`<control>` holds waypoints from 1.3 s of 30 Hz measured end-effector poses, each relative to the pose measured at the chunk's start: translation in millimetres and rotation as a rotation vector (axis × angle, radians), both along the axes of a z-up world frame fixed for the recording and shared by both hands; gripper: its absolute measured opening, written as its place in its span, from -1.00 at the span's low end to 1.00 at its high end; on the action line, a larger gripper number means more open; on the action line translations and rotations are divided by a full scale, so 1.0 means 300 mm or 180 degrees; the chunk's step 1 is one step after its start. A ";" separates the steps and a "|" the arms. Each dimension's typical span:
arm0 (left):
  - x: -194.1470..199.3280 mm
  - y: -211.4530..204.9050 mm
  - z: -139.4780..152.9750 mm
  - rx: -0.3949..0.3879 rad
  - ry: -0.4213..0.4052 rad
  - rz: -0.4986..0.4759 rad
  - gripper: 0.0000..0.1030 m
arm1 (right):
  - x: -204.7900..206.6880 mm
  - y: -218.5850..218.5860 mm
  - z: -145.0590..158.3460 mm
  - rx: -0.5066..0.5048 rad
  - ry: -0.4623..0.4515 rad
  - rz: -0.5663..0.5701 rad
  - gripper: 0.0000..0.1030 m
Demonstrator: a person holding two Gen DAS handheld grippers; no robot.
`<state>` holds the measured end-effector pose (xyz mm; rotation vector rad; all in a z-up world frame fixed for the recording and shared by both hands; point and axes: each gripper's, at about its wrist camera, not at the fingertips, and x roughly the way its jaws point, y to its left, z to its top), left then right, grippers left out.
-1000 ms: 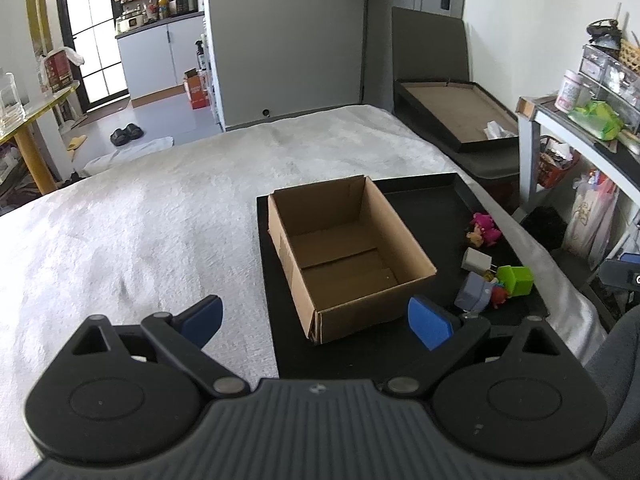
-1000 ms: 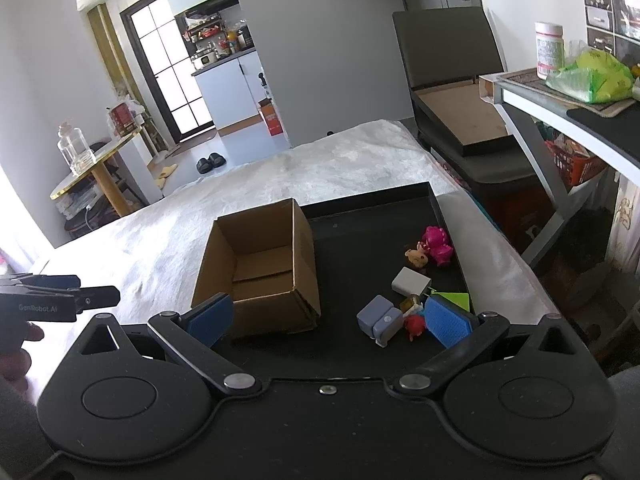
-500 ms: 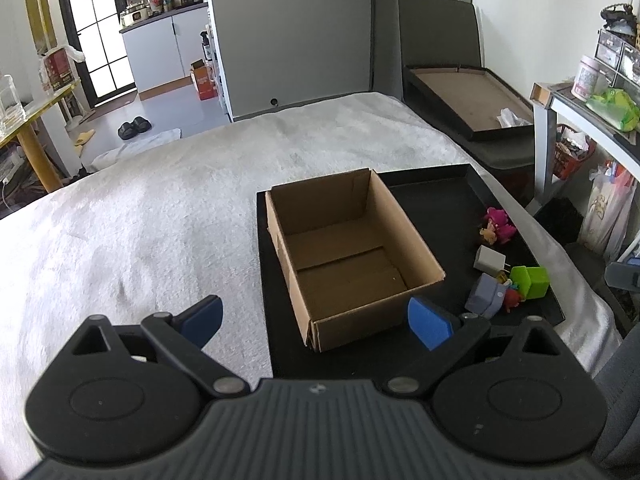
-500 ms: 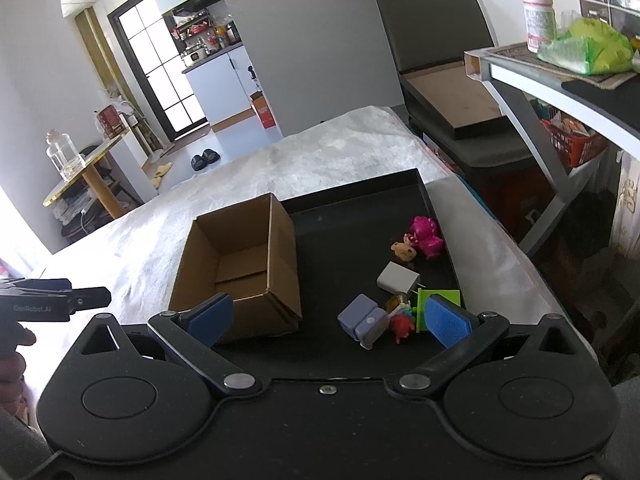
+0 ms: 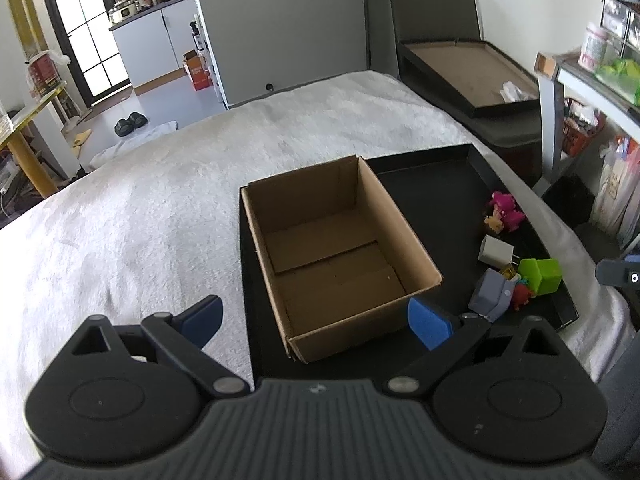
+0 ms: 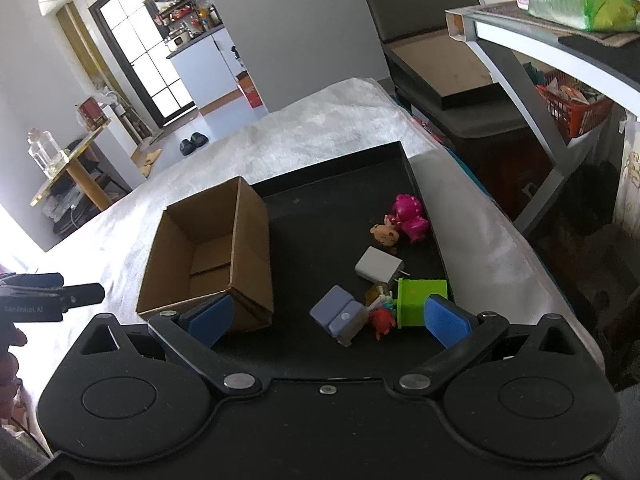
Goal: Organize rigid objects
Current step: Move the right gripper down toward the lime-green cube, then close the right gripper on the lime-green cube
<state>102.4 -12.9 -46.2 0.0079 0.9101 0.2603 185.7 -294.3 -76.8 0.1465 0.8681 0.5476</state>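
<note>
An empty open cardboard box (image 5: 336,252) (image 6: 208,252) stands on the left part of a black tray (image 5: 432,184) (image 6: 332,200). To its right lie small toys: a pink figure (image 6: 408,214), a white charger block (image 6: 378,266), a green cube (image 6: 422,300) (image 5: 540,274), a grey-blue block (image 6: 340,314) (image 5: 490,294) and a small red figure (image 6: 382,320). My left gripper (image 5: 314,320) hovers open near the box's front edge. My right gripper (image 6: 328,316) is open just short of the toy cluster, holding nothing.
The tray rests on a white fuzzy cover (image 5: 152,208). A dark bin with a brown-lined lid (image 5: 472,68) stands beyond the far right corner, and a white shelf unit (image 6: 540,52) with clutter is on the right. The other gripper's tip (image 6: 52,296) shows at the left edge.
Both views have drifted closer and lower toward the tray. The toys now sit nearer my right gripper's fingers. Both grippers stay open and nothing on the tray moved.
</note>
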 end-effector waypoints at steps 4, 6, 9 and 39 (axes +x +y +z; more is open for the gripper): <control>0.051 -0.030 -0.024 0.0081 0.0074 -0.0037 0.91 | 0.038 -0.003 -0.024 -0.0042 0.0067 -0.0029 0.96; 0.077 -0.045 -0.041 0.0137 0.0125 -0.0060 0.90 | 0.054 -0.003 -0.040 -0.0075 0.0101 -0.0040 0.95; 0.112 -0.057 -0.069 0.0185 0.0203 -0.0088 0.90 | 0.081 -0.005 -0.064 -0.0113 0.0151 -0.0048 0.93; 0.278 0.048 -0.275 0.0391 0.0612 0.0285 0.81 | 0.258 0.041 -0.303 -0.0607 0.0582 -0.0537 0.38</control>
